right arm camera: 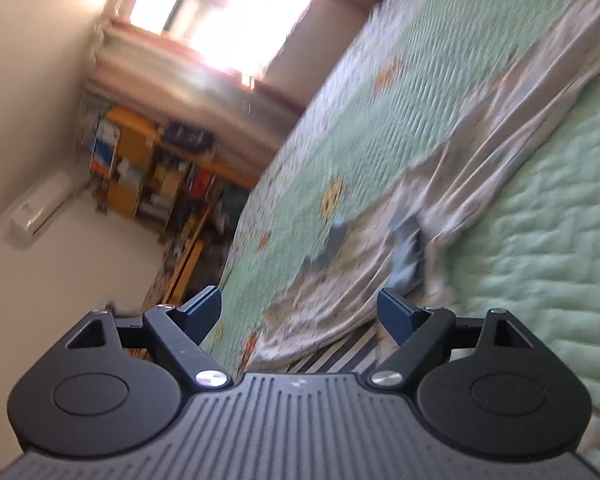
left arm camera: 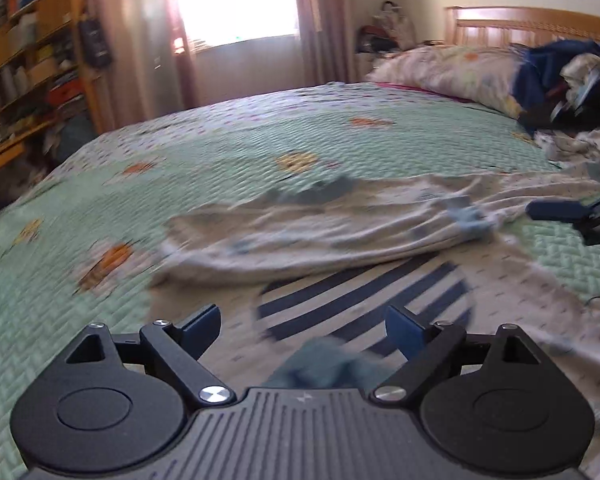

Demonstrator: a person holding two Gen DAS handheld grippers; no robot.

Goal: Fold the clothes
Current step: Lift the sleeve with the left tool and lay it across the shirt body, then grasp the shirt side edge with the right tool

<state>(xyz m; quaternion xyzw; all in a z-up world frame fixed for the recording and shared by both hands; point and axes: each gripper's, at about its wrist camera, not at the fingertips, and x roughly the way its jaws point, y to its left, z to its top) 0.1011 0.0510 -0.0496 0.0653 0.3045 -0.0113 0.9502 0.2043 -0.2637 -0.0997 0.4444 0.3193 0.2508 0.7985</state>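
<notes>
Pale printed garment (left arm camera: 320, 224) is being laid lengthwise left-to-right just beyond the left gripper (left arm camera: 304, 330); both it and the right gripper (right arm camera: 300, 314) are being held wide, empty.

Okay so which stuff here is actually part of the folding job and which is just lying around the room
Part of the job:
- pale printed garment with striped patch
- clothes heap
- left gripper, right gripper, both open

Just lying about:
- pillow
- bookshelf
- curtains
</notes>
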